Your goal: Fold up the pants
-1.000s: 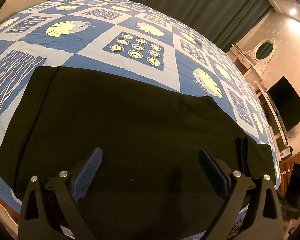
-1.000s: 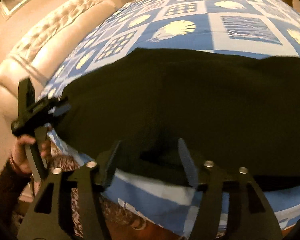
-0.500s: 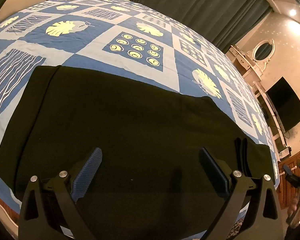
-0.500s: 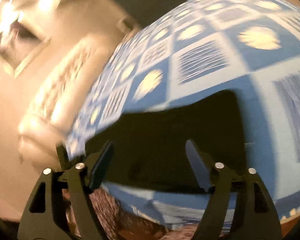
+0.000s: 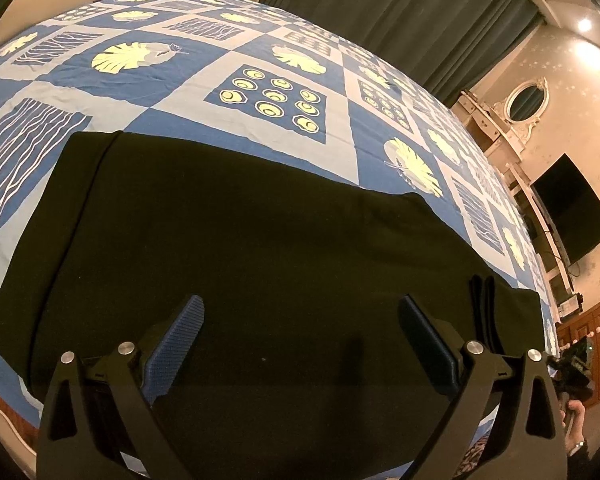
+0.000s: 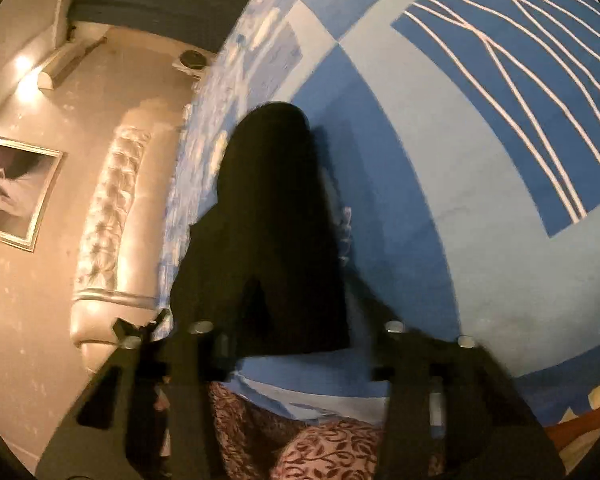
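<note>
Black pants [image 5: 260,260] lie flat and folded lengthwise on the blue patterned bed sheet [image 5: 284,52]. My left gripper [image 5: 300,320] hovers low over their near edge, its blue pads wide apart and holding nothing. In the blurred right wrist view the pants [image 6: 276,200] run away from me as a narrow dark strip. My right gripper [image 6: 304,304] sits at their near end with its jaws closing. The cloth lies between them and shows no bunching. The dark fingers merge with the black fabric. A hand [image 5: 576,420] shows at the lower right of the left wrist view.
A padded cream headboard [image 6: 108,220] stands along the bed's far side, with a framed picture [image 6: 16,192] on the wall. Dark curtains [image 5: 400,20], a dressing table with an oval mirror [image 5: 526,100] and a wall TV [image 5: 572,208] lie beyond. Floral cloth [image 6: 320,452] hangs below the bed edge.
My right gripper swept sideways along the bed edge from the middle of the pants to their end, rolled, and its jaws narrowed. The left gripper and the pants stayed put.
</note>
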`<state>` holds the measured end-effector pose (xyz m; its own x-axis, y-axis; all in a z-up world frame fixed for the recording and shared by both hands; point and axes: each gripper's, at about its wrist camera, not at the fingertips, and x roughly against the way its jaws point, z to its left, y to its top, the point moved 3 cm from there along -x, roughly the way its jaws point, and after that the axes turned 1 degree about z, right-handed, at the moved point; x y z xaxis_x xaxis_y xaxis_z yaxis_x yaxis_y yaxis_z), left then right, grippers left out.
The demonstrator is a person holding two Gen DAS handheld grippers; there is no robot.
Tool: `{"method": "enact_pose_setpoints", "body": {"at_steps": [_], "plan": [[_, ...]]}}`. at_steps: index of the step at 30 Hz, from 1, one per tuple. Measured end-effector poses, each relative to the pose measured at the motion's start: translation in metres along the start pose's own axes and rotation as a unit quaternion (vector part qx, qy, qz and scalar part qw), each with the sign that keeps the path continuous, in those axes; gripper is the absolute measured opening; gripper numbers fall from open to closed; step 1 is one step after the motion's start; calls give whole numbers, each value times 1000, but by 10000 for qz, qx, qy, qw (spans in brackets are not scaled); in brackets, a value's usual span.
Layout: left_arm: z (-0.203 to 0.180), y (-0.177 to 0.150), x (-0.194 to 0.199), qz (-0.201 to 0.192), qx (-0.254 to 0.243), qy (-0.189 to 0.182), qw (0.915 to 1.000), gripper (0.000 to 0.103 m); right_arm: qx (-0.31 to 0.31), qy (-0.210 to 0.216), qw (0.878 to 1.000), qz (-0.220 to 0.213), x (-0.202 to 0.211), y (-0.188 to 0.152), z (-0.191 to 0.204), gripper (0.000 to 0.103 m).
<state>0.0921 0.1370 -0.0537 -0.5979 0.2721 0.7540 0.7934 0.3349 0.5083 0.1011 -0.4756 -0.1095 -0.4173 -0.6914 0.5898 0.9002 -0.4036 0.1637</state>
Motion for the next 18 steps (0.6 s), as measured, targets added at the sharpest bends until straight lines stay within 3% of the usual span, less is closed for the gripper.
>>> {"method": "enact_pose_setpoints", "body": {"at_steps": [2,5,8,11,12,18], "plan": [[1,0,1,0,-6,1,10000,97,110,-187,9998,24,-3,-1,-1,27],[1,0,1,-4,7,-11,10000,97,142,-278,9995,-2,-5,-5,-2,26],[1,0,0,-3,1,-7,10000,97,113,-124,9998,52,-3,-4,1,34],[2,0,1,-5,1,-12,10000,97,104,115,9997,-163,9,8,7,58],[1,0,1,-4,3,-14,10000,97,149,148,9993,-294,14,16,11,61],[2,0,1,-6,6,-18,10000,97,-48,503,9980,-369,-4,59,16,63]]}}
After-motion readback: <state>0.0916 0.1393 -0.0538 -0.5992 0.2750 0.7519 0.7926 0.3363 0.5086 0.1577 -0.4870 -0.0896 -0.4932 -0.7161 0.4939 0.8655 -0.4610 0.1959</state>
